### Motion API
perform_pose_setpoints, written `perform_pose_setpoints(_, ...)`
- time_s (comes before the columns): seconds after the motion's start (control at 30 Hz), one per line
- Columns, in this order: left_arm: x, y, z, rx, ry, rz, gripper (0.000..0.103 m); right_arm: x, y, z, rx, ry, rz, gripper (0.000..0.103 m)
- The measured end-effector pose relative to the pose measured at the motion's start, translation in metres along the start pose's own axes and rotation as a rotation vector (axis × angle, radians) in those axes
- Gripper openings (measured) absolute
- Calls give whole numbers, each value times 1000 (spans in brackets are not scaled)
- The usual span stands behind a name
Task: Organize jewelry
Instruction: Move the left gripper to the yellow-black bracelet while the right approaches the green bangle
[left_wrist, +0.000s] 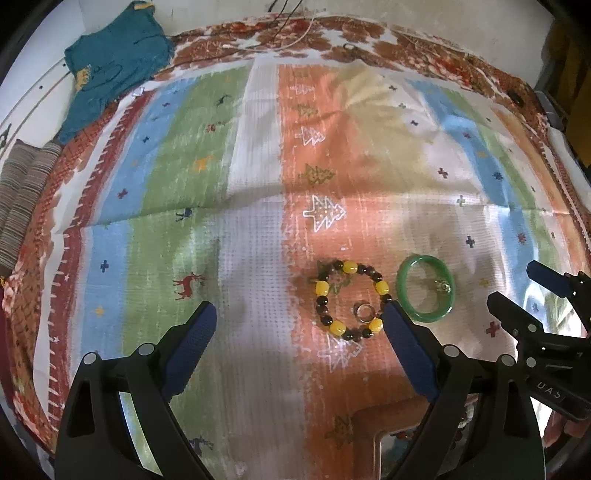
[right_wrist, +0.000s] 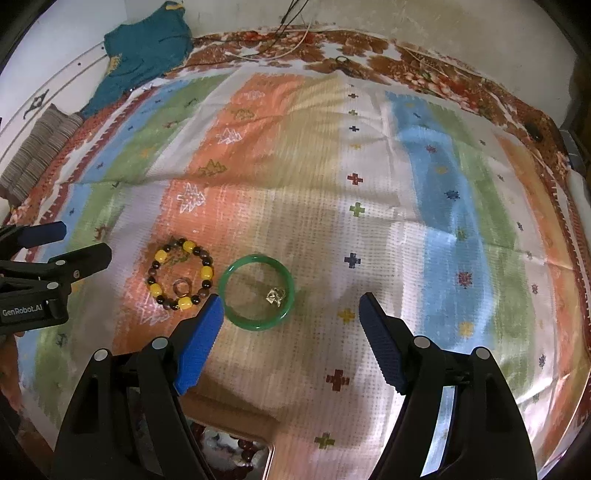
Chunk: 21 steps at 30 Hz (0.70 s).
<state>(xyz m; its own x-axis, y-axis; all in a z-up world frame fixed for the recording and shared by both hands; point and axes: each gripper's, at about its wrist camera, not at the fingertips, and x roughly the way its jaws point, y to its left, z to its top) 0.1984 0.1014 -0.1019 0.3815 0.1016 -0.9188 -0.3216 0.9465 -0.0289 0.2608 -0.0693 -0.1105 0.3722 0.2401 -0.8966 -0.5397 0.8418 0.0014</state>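
Observation:
A bracelet of yellow and dark beads (left_wrist: 322, 287) (right_wrist: 159, 254) lies flat on the striped cloth, with a small clear ring (left_wrist: 364, 313) (right_wrist: 181, 287) inside its loop. Just right of it lies a green bangle (left_wrist: 428, 316) (right_wrist: 255, 324) with a small gold piece (left_wrist: 441, 285) (right_wrist: 276, 295) inside. My left gripper (left_wrist: 299, 314) hovers open, its right finger beside the bracelet's near edge. My right gripper (right_wrist: 291, 299) is open over the bangle's near side, holding nothing. Each gripper shows in the other's view: right gripper (left_wrist: 513, 282), left gripper (right_wrist: 85, 240).
A tan box (right_wrist: 236, 417) (left_wrist: 384, 413) holding red beads sits at the near edge below both grippers. A teal garment (left_wrist: 114, 66) and a striped folded cloth (left_wrist: 22, 199) lie far left. Thin cords (right_wrist: 291, 48) trail along the far edge.

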Motion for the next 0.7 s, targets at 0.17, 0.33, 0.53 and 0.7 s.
perform_pose_setpoints(0.17,16,0,3,5,34,-2,88,17,0,5,-7,29,-11,75)
perform_pose_setpoints(0.33,34,-1,4,23,68,15,84,33,1,7,-10,59,-12,75)
perform_pose_setpoints(0.53,45,0,8,32,86,2,81,50,4,10,-19,91,-10,75)
perform_pose_setpoints(0.7,54,-5,10,49,101,7,78,63,3,13,-14,119,-10,75)
